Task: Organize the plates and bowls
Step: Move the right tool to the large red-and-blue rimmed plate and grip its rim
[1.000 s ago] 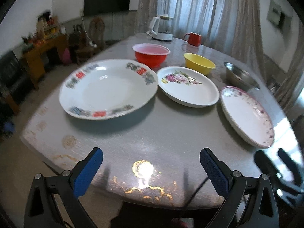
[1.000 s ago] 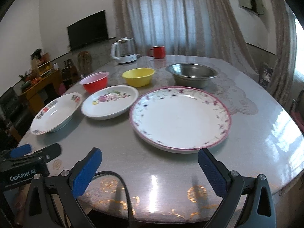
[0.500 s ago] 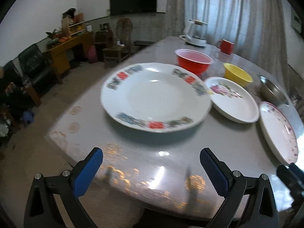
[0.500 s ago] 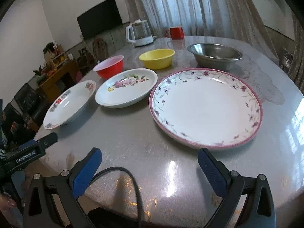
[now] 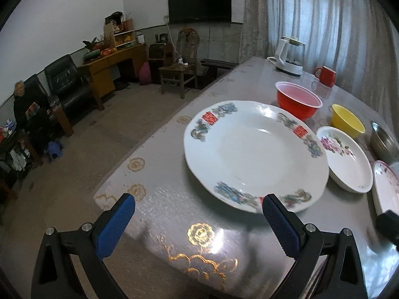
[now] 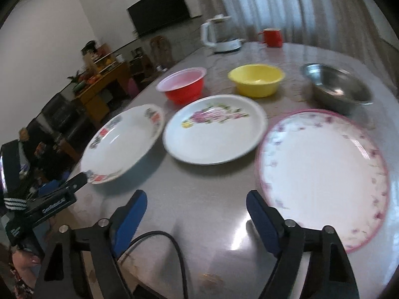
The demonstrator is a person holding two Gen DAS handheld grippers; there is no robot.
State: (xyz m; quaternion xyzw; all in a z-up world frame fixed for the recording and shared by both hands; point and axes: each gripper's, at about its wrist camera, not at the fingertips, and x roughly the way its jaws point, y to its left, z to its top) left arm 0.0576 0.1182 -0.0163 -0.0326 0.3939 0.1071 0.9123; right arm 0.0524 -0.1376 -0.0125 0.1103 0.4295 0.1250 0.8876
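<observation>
Fingers (image 5: pixel 279 218) of the left gripper (image 5: pixel 197 220) are being held wide apart with nothing between them, its right pad standing just over the near rim of the red-and-blue patterned plate (image 5: pixel 251 152), whether touching cannot be told; the right gripper (image 6: pixel 197 214) is hanging over bare table (image 6: pixel 204 199) between the plates, its jaws having just been closing somewhat, still well parted and gripping nothing.

Plates are being approached, it is judged, for gathering into a stack; the patterned plate is lying at the left end of the row near the table's edge, the rose-printed plate (image 6: pixel 214 129) just beside it, the pink-rimmed plate (image 6: pixel 324 172) at the right; a rim is best being taken from the near side, one pad above and one below, with the plate being lifted level so it is not being dragged off the table or knocked against its neighbour.

Counted: three plates are lying in the front row; three bowls are standing behind them, a red bowl (image 6: pixel 184 87), a yellow bowl (image 6: pixel 256 79) and a steel bowl (image 6: pixel 336 89); farther back one white kettle (image 6: pixel 219 37) and one red mug (image 6: pixel 271 37) are standing.
</observation>
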